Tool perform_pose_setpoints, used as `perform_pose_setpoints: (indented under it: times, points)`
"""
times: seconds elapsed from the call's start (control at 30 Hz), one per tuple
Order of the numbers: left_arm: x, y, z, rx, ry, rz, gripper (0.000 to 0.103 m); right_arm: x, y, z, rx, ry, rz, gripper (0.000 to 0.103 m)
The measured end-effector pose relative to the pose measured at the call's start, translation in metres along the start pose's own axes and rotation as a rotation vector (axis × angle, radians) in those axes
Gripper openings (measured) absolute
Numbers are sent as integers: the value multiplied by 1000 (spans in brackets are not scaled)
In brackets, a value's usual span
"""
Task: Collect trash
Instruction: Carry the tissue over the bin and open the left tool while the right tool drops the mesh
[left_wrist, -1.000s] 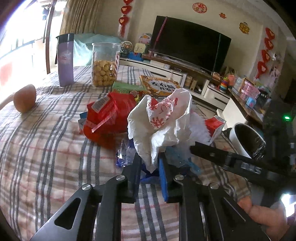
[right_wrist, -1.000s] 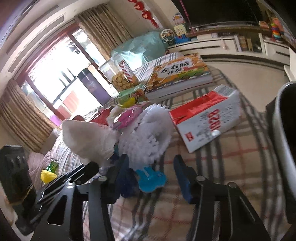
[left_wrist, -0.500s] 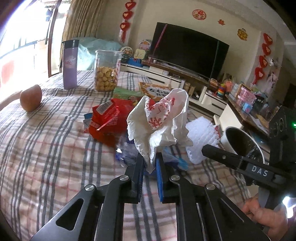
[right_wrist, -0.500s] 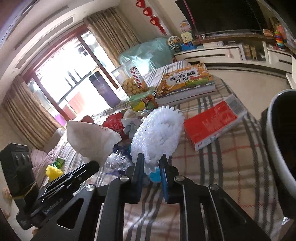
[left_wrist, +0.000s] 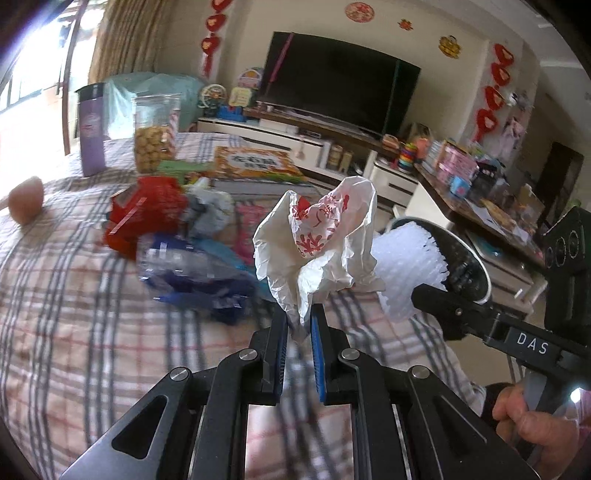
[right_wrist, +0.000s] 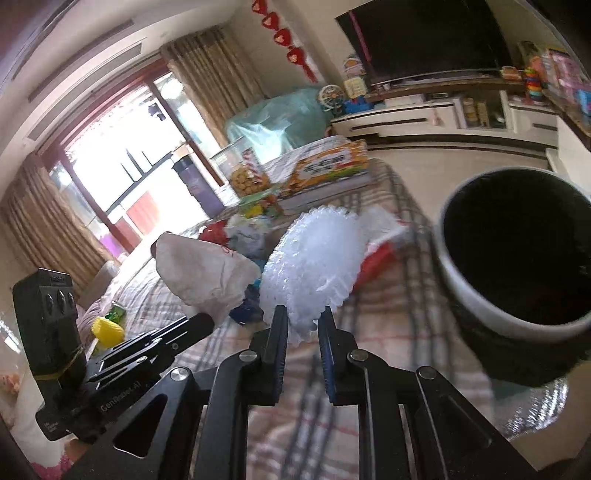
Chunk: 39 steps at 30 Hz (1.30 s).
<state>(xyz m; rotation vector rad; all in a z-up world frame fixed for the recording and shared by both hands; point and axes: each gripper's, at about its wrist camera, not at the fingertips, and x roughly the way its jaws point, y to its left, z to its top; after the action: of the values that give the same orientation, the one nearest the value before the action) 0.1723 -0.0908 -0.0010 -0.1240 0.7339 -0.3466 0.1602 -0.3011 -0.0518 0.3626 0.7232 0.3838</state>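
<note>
Only the right view shows the dark trash bin (right_wrist: 517, 258) gaping beside the plaid table (left_wrist: 74, 332). The left gripper (left_wrist: 299, 317) pinches a crumpled white plastic bag (left_wrist: 317, 240); the right gripper (right_wrist: 303, 321) clamps white foam netting (right_wrist: 310, 266). A crushed bottle (left_wrist: 184, 266) lies behind.

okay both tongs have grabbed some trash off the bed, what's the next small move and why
Probably carry both pieces over the trash bin and let go. The left tongs pinch the crumpled white bag, the right tongs pinch the white foam net, and the bin's open mouth sits just right of them.
</note>
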Motion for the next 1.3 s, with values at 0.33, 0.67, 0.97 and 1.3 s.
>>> perform_pose_setpoints:
  times: [0.33, 0.67, 0.97, 1.3]
  points:
    - [23, -39, 9, 64, 40, -48, 11, -37, -40, -3, 42, -49, -83, 16]
    - [54, -72, 24, 127, 65, -85, 11, -59, -73, -1, 78, -81, -147, 16]
    - [78, -95, 34, 155, 88, -95, 11, -69, -97, 7, 84, -95, -206, 16]
    - [104, -117, 49, 184, 109, -93, 11, -61, -119, 21, 83, -72, -251, 17]
